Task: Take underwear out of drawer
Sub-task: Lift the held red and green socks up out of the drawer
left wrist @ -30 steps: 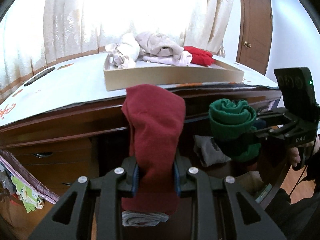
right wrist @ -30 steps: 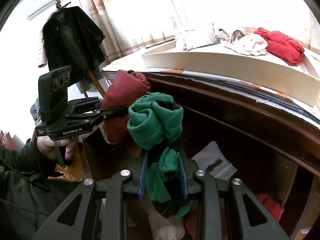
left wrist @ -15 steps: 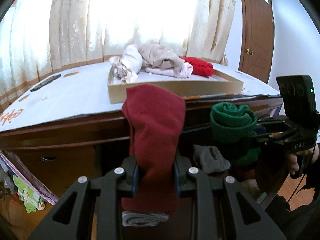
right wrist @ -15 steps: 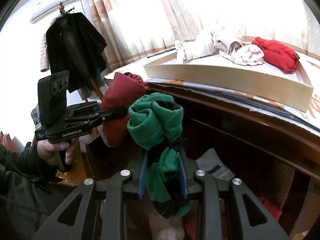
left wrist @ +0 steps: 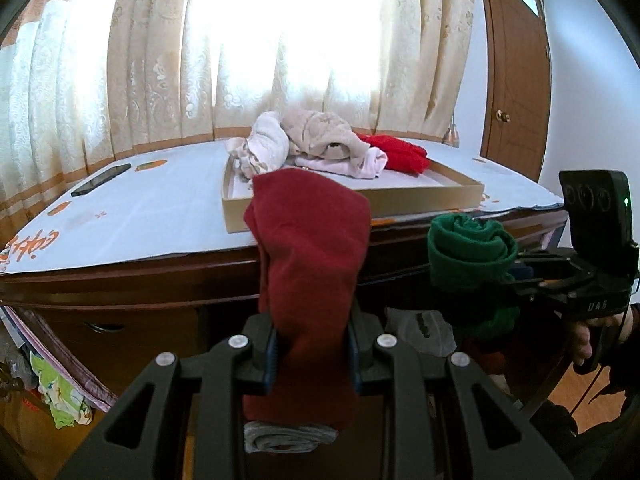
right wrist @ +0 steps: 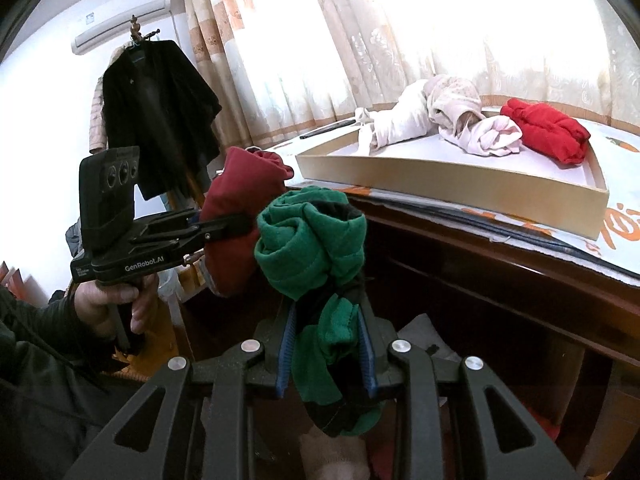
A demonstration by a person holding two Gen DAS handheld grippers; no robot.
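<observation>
Knit underwear, soft and light: the left gripper point(left wrist: 312, 350) pinches a dark red bundle point(left wrist: 310, 248), the right gripper point(right wrist: 326, 354) a rolled green pair point(right wrist: 310, 246), both clear of the drawer. Mid-roll grips likely prevent unravelling.

"GenRobot.AI" on the left tool's point(right wrist: 236, 226) body; "DAS" on the right tool's point(left wrist: 516, 276).

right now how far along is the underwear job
Done: cream, pink and bright red garments already lie in the shallow cardboard tray on the tabletop. In hand: the left gripper is clamped on a dark red rolled garment, the right gripper on a green rolled garment, both lifted clear of the drawer. Left: setting these down, and a grey piece sits in the open drawer.
</observation>
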